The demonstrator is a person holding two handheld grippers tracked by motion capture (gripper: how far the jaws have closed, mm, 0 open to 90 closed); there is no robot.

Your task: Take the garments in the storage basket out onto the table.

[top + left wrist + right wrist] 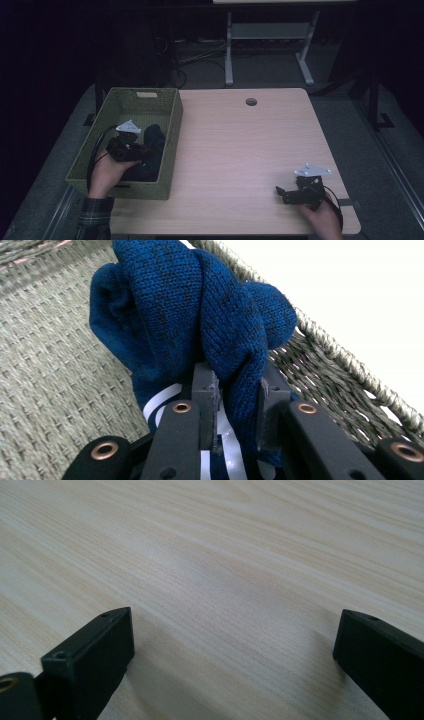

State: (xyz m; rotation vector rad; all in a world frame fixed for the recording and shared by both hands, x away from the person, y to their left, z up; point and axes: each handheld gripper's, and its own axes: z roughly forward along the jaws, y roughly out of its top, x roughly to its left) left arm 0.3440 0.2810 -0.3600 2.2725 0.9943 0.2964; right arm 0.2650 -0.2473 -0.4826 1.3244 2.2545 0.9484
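At the left of the frame, the left gripper (235, 412) pinches a fold of dark blue knitted cloth (200, 315) inside a green woven basket (172, 130). At lower right, the right gripper (230, 655) rests with its blocky black jaws spread wide over the pale wood-grain table (240, 150).
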